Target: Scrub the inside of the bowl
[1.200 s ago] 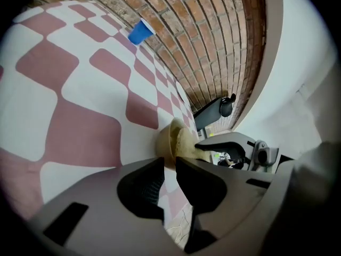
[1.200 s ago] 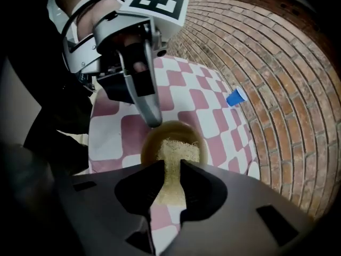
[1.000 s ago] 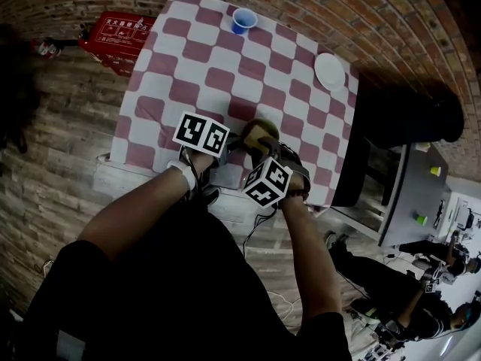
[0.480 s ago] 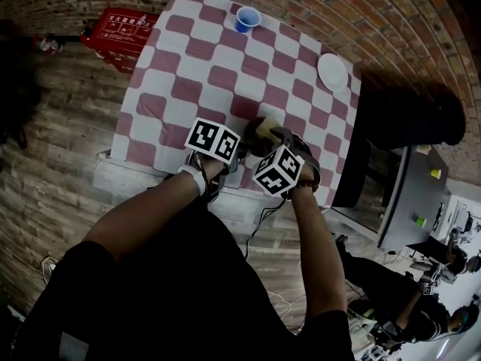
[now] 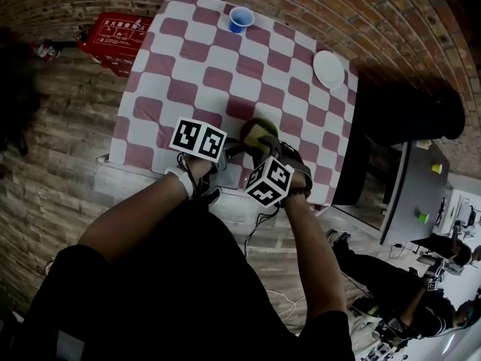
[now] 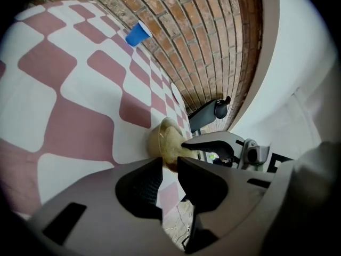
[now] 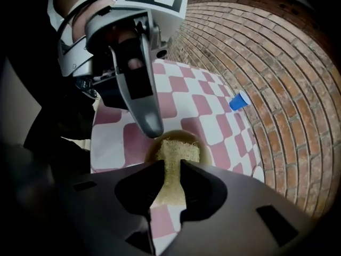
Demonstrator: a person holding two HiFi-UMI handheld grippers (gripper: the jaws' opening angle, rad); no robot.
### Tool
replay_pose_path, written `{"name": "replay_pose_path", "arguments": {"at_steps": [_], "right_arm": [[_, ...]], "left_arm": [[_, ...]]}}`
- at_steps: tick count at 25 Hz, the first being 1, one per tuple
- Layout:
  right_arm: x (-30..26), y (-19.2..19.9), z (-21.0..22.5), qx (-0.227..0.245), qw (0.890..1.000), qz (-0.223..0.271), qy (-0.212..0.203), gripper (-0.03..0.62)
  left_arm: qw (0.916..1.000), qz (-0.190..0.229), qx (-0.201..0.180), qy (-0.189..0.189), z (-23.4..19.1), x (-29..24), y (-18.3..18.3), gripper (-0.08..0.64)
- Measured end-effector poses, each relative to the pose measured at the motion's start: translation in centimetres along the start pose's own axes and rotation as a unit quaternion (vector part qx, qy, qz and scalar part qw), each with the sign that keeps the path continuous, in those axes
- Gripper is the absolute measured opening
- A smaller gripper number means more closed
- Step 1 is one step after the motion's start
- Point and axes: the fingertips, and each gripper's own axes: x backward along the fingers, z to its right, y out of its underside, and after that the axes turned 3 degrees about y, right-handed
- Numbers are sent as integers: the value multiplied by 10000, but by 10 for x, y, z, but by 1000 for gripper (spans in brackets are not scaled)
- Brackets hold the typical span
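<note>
An olive-brown bowl [image 5: 252, 125] stands on the red-and-white checked tablecloth [image 5: 225, 59], close to the table's front edge. My left gripper [image 5: 231, 147] is shut on the bowl's near-left rim [image 6: 166, 143]; its fingertip [image 7: 153, 128] rests on that edge. A yellow-green scrub sponge [image 7: 178, 152] is pinched in my right gripper [image 7: 171, 181]. The sponge's front end lies inside the bowl [image 7: 204, 145], and it also shows in the head view [image 5: 264, 132]. My right gripper [image 6: 221, 143] reaches in from the bowl's right side.
A blue cup [image 5: 240, 19] stands at the table's far edge and a white plate [image 5: 329, 70] at the far right. A red box [image 5: 116, 34] lies on the floor to the left. A dark chair [image 5: 409, 119] sits beyond the table's right side.
Both grippers stay at the bowl. The right gripper with the sponge has shifted slightly back and forth in the bowl; the left keeps its hold on the rim.
</note>
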Motion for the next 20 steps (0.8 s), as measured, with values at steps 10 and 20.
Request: {"name": "replay_pose_path", "arguments": {"at_steps": [10, 20], "right_arm": [[-10, 9, 28, -480, 9986, -36, 228, 103], [20, 18, 20, -645, 9968, 324, 352, 103]], "left_arm": [[9992, 206, -330, 40, 10, 56, 16, 94], [9983, 55, -581, -2, 25, 84, 36, 94]]}}
